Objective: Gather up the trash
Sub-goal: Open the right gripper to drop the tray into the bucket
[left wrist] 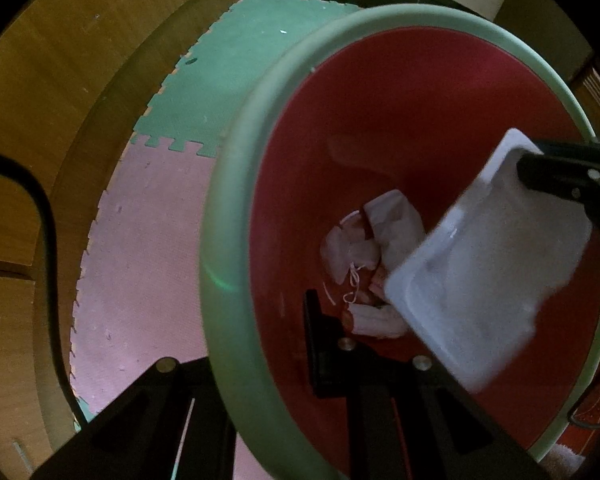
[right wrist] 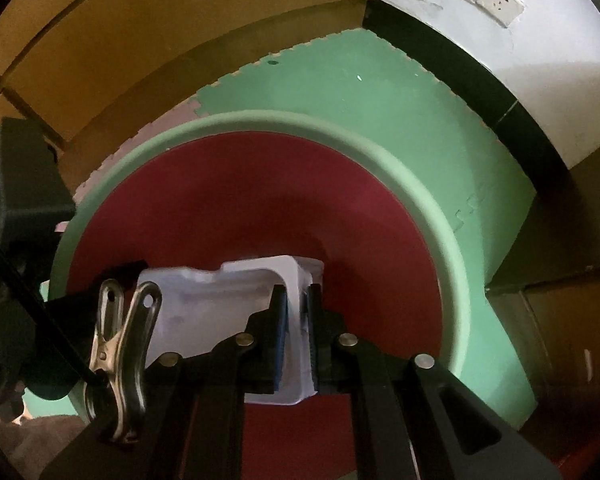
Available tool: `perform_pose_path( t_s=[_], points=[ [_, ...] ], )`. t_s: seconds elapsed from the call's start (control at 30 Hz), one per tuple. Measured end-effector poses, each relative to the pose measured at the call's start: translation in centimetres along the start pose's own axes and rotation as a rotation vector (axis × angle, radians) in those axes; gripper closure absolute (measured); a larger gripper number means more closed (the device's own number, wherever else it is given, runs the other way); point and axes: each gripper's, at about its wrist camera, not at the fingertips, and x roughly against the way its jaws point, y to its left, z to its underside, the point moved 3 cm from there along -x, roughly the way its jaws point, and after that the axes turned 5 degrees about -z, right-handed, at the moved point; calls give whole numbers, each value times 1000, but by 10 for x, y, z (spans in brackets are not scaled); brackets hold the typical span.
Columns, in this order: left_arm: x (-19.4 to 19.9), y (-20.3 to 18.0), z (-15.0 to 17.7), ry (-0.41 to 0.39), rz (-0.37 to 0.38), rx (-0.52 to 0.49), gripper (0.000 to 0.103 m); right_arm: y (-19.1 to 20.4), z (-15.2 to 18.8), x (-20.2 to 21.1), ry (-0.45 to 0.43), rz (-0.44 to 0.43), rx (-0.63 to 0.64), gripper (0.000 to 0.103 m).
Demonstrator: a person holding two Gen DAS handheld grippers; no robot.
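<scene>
Two pairs of tongs work over one bin. The right tongs [right wrist: 297, 320] have a white tray [right wrist: 203, 316] by one side wall, the wall standing between the blue pads [right wrist: 280, 332]; whether the pads press it or have just slackened I cannot tell. The tray hangs tilted inside the bin's mouth, above the red liner [right wrist: 259, 200]. It looks like thin moulded plastic: light, springy, likely slick, so a wall or rim is the sensible place to pinch, not the flat floor. The left tongs [left wrist: 259, 364] are pressed together on the bin's green rim [left wrist: 235, 184], one finger [left wrist: 320, 344] inside and one outside. Crumpled white scraps [left wrist: 364, 252] lie at the bottom. Under the bin are foam floor mats [left wrist: 147, 216].
</scene>
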Motion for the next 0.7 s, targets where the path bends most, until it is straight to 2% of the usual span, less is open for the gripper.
perform_pose_path(
  t_s=[0.03, 0.1, 0.2, 0.3, 0.7],
  points=[
    [0, 0, 0, 0, 0, 0, 93, -1, -1, 0, -4, 8, -2, 78],
    [0, 1, 1, 0, 1, -1, 93, -3, 0, 5, -15, 12, -10, 69],
    [1, 1, 1, -1, 1, 1, 93, -6, 0, 12, -25, -8, -33, 67],
    [1, 2, 2, -1, 4, 4, 93, -10, -1, 20, -41, -10, -41, 59],
    [3, 6, 2, 1, 3, -1, 93, -29, 6, 66, -102, -32, -85, 58]
  ],
)
